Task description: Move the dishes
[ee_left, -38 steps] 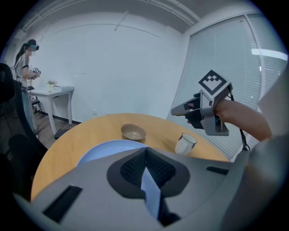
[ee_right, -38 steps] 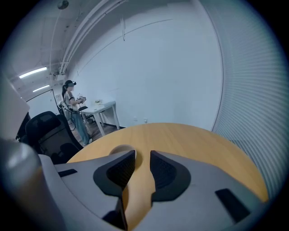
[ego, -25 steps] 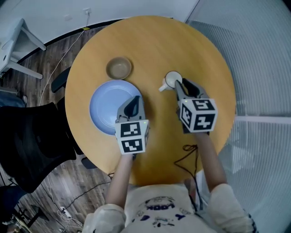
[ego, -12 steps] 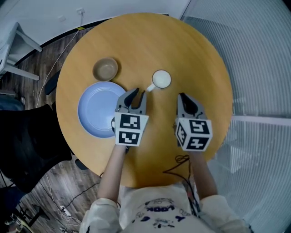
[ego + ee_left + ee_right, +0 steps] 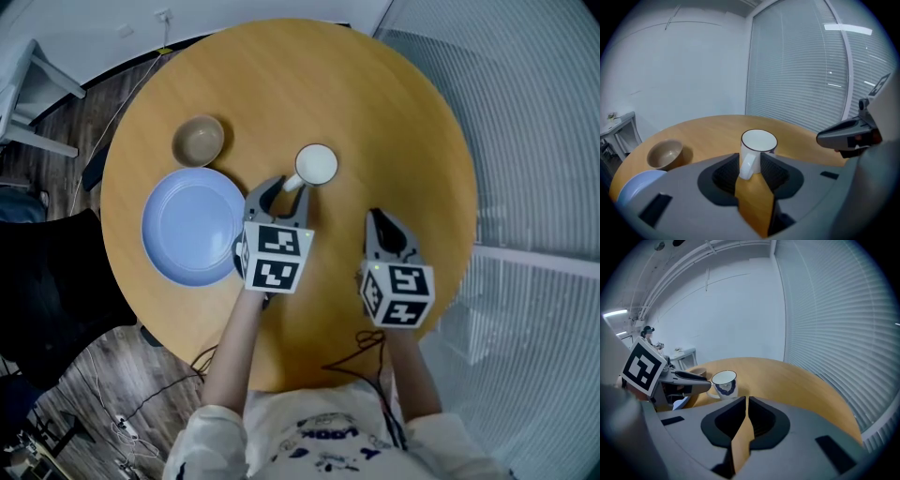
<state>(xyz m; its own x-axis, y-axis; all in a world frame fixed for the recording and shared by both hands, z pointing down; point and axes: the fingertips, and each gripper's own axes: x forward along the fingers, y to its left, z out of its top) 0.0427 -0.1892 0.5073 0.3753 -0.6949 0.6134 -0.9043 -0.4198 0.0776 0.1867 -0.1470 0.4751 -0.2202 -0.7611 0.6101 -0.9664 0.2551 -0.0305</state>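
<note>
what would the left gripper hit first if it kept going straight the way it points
The white mug. Its handle stands between the open jaws of the left gripper, jaws that have just been opening, so the mug's wall likely comes next.

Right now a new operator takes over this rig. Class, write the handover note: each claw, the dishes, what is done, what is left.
Left claw: open, jaws just been opening. The handle of the mug stands between them, not pinched.
Right claw: shut, empty, over bare table, right of the mug.
Dishes: mug mid-table; plate left of the left claw; bowl just beyond the plate.
Done: no dish is held; all three rest on the table.
Left: probably close on the handle and move the mug, then the plate and bowl.
</note>
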